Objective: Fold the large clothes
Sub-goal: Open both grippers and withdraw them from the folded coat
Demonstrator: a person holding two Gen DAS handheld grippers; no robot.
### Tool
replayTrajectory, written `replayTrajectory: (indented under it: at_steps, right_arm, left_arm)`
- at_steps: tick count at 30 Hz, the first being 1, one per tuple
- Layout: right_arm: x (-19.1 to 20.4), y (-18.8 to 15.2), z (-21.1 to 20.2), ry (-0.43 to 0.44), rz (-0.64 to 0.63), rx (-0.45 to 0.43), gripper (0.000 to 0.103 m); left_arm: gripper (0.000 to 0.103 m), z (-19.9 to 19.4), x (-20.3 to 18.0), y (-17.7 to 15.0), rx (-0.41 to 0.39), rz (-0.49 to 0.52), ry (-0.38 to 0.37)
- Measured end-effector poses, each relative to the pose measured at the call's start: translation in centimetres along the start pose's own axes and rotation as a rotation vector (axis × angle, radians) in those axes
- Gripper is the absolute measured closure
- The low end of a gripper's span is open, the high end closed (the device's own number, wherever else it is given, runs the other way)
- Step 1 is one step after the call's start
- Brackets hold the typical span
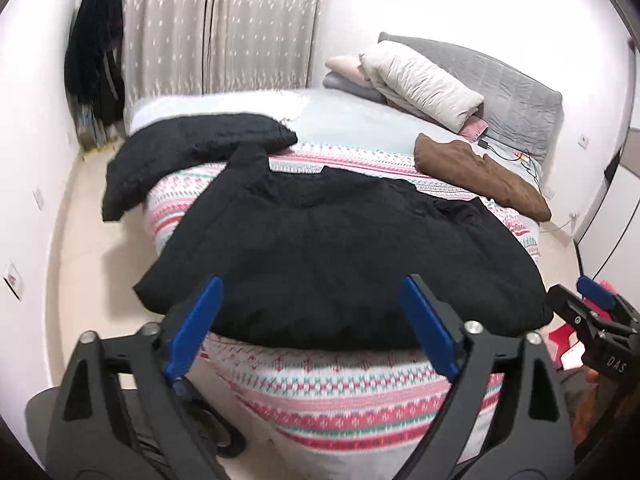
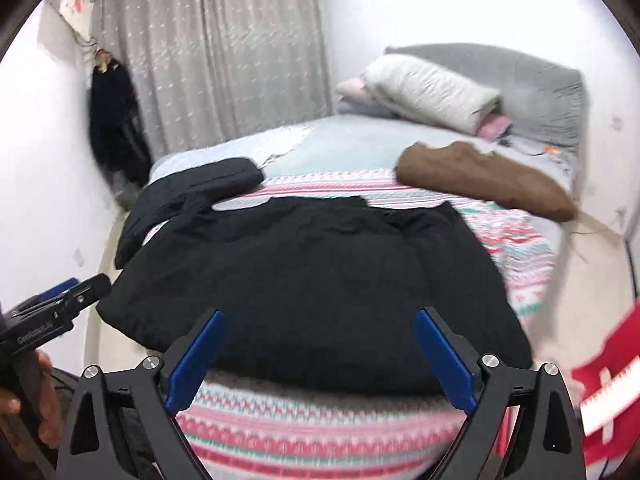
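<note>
Your left gripper [image 1: 312, 320] and right gripper [image 2: 316, 356] look alike: black angular frames with triangular cut-outs, round silver screws at the joints, and flat blue pads on the fingers [image 1: 430, 328]. White lettering marks the side of each black body.

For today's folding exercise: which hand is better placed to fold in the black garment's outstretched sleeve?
Probably left: the sleeve runs toward the left of the black quilted garment, on the left tongs' side. Both tongs are open and empty.
</note>
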State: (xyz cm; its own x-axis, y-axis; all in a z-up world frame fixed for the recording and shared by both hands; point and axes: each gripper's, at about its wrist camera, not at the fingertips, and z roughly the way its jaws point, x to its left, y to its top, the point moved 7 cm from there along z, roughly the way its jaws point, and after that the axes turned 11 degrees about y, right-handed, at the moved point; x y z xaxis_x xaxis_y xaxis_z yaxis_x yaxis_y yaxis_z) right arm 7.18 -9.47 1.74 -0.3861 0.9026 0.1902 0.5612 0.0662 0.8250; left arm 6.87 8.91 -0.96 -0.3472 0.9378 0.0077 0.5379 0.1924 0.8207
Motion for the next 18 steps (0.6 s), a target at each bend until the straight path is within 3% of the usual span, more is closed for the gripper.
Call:
replayTrajectory:
  at_steps: [4, 7, 13, 18]
  right_arm:
    - [0.3, -0.7, -2.3, -0.045, 0.026, -0.031, 0.004]
    - [0.1, -0.5, -3.7, -0.101, 0.025, -0.048, 0.003]
    - [1.0, -1.4, -5.4, -0.097, 0.025, -0.057, 0.001]
    - [0.8, -2.3, -4.6, -0.105, 0.045, -0.028, 0.001]
  left_arm:
    - [0.006, -2.0, -0.2, -0.3, -0.033, -0.008, -0.017]
    - [0.006, -2.3, -0.4, -0.9, -0.005, -0.005, -0.018]
    - [0.006, -2.4, -0.9, -2.0, 0.016, 0.032, -0.002]
    - [0.006, -2.8, -1.2, -2.7, 0.021, 0.035, -0.006]
